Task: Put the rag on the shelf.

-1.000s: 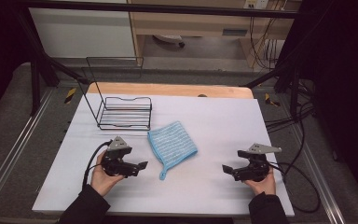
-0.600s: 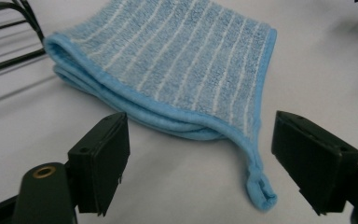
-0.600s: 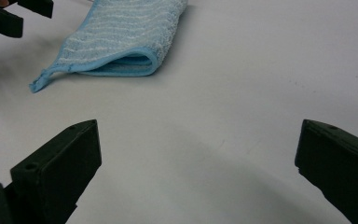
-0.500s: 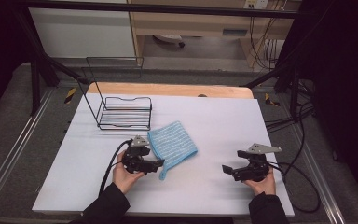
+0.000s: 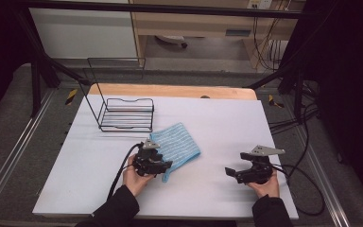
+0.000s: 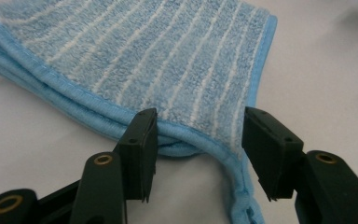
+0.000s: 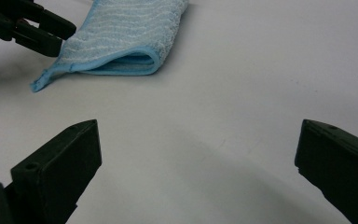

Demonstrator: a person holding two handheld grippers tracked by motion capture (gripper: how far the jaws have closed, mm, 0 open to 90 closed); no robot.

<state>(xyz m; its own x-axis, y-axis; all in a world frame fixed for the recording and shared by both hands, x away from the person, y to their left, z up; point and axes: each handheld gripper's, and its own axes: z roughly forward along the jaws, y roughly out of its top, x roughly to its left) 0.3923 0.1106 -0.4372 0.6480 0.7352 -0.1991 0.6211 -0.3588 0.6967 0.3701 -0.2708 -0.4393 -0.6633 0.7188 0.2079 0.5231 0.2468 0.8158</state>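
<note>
Since the earlier frames your left gripper (image 5: 163,165) has slid across the table to the near corner of the folded blue cloth (image 5: 177,146), and its jaws have just been closing; your right gripper (image 5: 238,172) has kept its place.

From the high view, the cloth lies flat on the white table (image 5: 227,123), just in front of the black wire rack (image 5: 125,116). Your left gripper sits at the cloth's near edge; your right gripper rests well apart, off to the cloth's right.

From the left gripper view, the cloth (image 6: 158,60) shows striped terry pile with a stitched hem, folded in several layers. The jaws stand half narrowed on either side of the corner, the hem between them, not yet pinching it.

From the right gripper view, the jaws stand wide with bare table between them; the cloth (image 7: 121,32) lies beyond, its rounded fold facing you.

Judged from this, the cloth is light, soft and limp. It will droop and may unfold when lifted, so take the hemmed corner through all layers.
</note>
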